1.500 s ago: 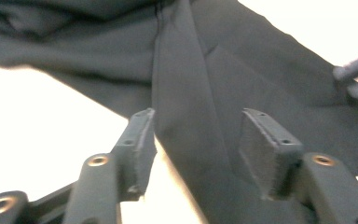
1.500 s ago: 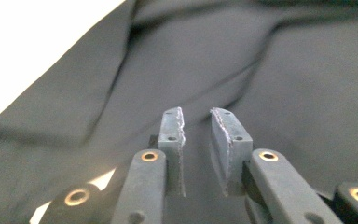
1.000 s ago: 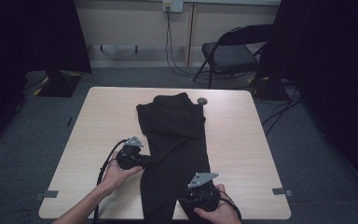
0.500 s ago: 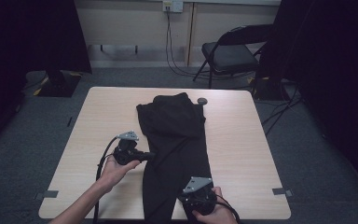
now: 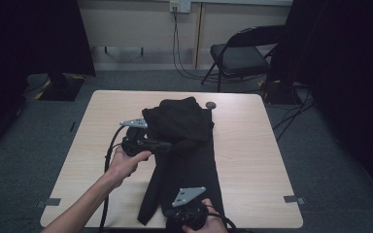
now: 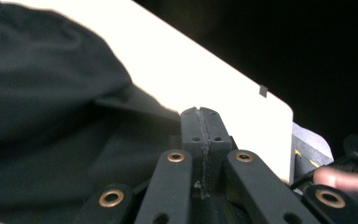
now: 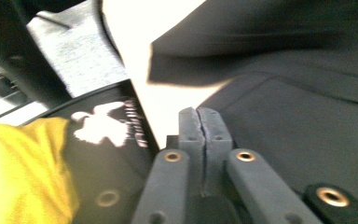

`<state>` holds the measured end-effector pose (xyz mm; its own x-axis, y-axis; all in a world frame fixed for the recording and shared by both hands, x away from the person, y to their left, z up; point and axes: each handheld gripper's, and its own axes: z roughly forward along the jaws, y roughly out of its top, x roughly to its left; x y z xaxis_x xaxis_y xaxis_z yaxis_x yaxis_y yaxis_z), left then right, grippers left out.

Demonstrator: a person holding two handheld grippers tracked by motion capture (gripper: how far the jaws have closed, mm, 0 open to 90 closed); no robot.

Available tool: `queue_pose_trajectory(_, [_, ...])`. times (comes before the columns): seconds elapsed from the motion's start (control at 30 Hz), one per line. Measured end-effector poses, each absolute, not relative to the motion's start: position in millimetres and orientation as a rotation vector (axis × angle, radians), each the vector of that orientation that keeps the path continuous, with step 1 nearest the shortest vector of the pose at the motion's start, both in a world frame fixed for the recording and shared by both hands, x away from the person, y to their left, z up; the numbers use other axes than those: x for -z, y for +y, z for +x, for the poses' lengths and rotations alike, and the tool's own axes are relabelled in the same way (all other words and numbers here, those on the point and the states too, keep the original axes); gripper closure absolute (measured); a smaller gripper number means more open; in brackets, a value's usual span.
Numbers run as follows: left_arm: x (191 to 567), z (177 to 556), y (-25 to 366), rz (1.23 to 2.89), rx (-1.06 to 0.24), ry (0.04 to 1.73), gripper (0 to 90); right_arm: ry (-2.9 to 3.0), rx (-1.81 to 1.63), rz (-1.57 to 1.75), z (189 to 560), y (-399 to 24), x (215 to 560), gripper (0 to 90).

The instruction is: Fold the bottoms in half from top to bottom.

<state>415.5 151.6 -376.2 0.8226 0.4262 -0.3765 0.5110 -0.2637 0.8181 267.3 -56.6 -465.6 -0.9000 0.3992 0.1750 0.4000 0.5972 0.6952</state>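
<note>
black garment (image 5: 184, 126) unlabelled; left gripper (image 5: 167, 144) jaws clamp its fold; right gripper (image 5: 187, 213) jaws closed.

- Light wood table (image 5: 252, 160) stands on grey carpet floor (image 5: 43, 121).
- Black folding chair (image 5: 240, 56) at far right, near beige wall (image 5: 131, 22).
- Wall socket (image 5: 179, 6) with cables hanging down.
- Black curtains (image 5: 349, 73) hang left and right.
</note>
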Motion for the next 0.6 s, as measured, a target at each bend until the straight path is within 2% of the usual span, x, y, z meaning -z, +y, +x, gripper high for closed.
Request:
queue_pose_trajectory(0.07, [373, 416, 146, 1.892, 0.109, 0.688, 90.0, -2.749, 1.219, -0.65, 263, -50, 468, 72.4])
queue_pose_trajectory(0.1, [373, 415, 142, 1.896, 0.109, 0.679, 90.0, -2.738, 1.234, -0.639, 260, -49, 466, 71.4])
queue_pose_trajectory(0.17, [374, 415, 138, 1.899, 0.126, 0.674, 90.0, -2.72, 1.263, -0.608, 258, -53, 459, 61.1])
queue_pose_trajectory(0.23, [376, 415, 134, 1.902, 0.142, 0.677, 90.0, -2.715, 1.313, -0.668, 263, -64, 452, 59.5])
queue_pose_trajectory(0.37, [378, 416, 131, 1.901, 0.16, 0.675, 90.0, -2.721, 1.385, -0.884, 298, -90, 446, 48.9])
queue_pose_trajectory(0.53, [381, 414, 126, 1.915, 0.173, 0.663, 90.0, -2.762, 1.406, -1.0, 338, -91, 443, 41.3])
queue_pose_trajectory(0.6, [382, 414, 124, 1.919, 0.176, 0.66, 90.0, -2.729, 1.459, -0.953, 348, -89, 444, 41.4])
